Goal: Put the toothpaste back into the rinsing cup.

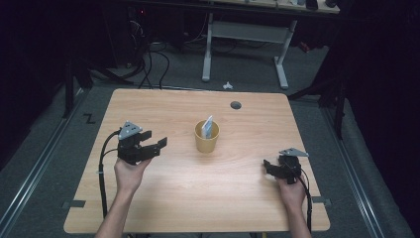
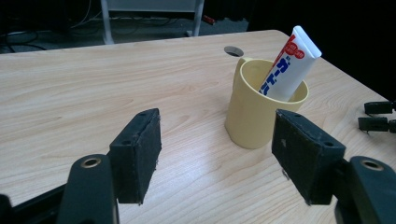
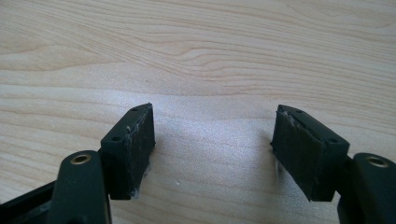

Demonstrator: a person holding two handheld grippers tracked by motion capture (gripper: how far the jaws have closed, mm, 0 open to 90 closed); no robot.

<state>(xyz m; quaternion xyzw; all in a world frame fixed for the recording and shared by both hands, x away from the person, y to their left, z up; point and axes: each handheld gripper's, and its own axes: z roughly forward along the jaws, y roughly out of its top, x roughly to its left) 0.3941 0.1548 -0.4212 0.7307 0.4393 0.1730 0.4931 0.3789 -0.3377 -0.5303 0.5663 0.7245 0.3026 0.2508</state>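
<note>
the left gripper (image 1: 154, 143) is released, jaws wide and empty, just left of the yellow cup (image 1: 206, 138). the right gripper (image 1: 268, 167), also spread and empty, rests well right of the cup. the toothpaste tube (image 2: 290, 64) already stands inside the cup, so little seems left.

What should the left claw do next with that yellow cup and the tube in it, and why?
Probably ease the left claw forward toward the yellow cup. Its jaws stand open with nothing between them, and the cup sits apart from them, upright on the table, with the toothpaste tube leaning inside. The right claw is open too, over bare wood.
</note>
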